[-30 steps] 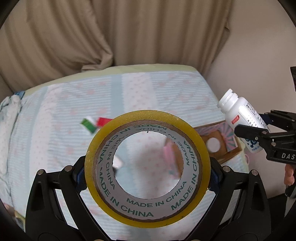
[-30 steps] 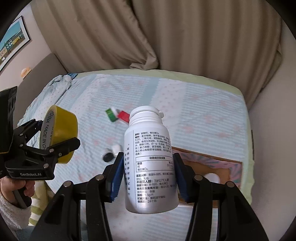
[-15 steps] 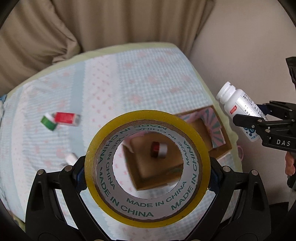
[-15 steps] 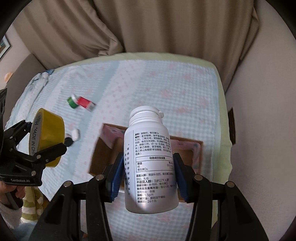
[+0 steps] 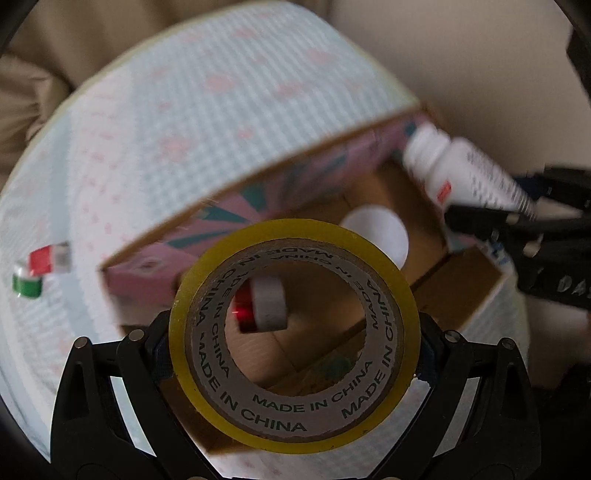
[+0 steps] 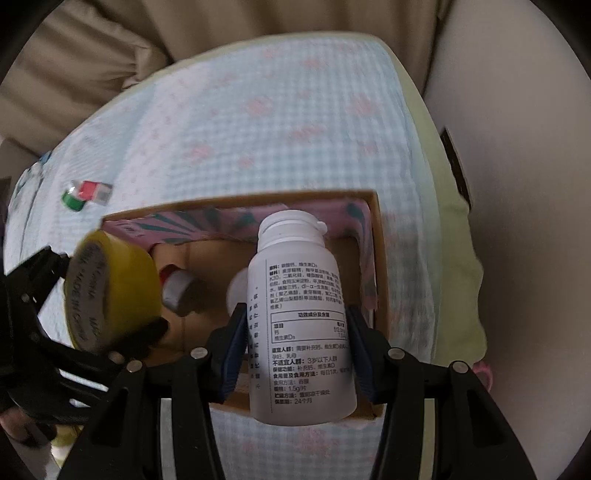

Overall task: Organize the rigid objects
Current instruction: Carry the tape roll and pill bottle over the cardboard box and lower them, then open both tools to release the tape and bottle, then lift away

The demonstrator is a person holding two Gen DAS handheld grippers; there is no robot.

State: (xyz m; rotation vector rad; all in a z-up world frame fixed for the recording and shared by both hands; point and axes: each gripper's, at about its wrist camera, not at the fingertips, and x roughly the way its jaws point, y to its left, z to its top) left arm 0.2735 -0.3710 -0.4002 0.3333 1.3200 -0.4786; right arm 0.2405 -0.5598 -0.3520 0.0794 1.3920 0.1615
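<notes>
A yellow tape roll (image 5: 293, 334) sat clamped in my left gripper (image 5: 293, 354) above the open cardboard box (image 6: 380, 258) on the checked bedspread (image 6: 295, 122); my right gripper (image 6: 297, 350) pinched a white pill bottle (image 6: 299, 317) over the same box, where a red-and-white roll (image 5: 264, 304) lay inside

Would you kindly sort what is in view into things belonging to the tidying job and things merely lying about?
Job: yellow tape roll in left tongs; white bottle in right tongs; cardboard box.

Lying about: curtain; checked bedsheet.
</notes>
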